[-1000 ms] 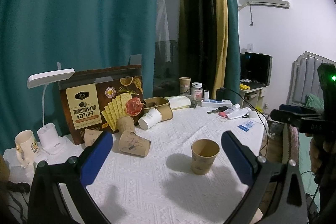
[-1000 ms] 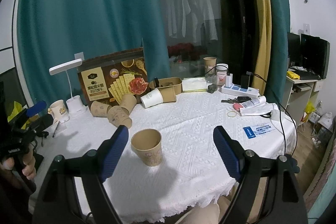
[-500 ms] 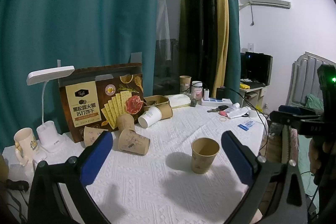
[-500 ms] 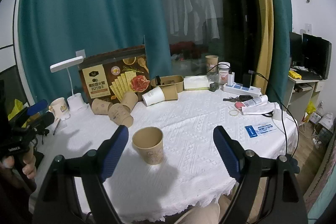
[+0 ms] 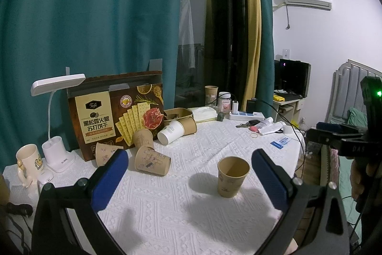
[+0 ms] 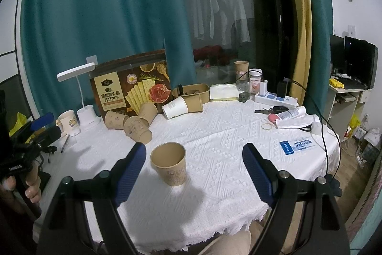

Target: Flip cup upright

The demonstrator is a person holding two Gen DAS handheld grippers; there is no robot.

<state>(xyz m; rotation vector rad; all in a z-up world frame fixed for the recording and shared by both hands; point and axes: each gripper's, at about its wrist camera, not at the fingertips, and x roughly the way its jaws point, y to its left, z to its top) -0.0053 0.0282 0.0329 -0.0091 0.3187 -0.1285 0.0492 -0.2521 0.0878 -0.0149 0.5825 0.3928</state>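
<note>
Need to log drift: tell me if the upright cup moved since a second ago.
No. The upright cup sits at the same spot on the tablecloth, same gap to the tipped cup by the box.

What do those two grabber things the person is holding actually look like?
Both the left gripper and the right gripper are black frames with silver bolts, forking into two jaws faced with ribbed blue pads. The left one's handle bears white lettering; the right one's shows a small green light.

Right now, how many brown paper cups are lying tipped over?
3, maybe more hidden: two cups by the cracker box, one in front. Another cup stands upright.
</note>
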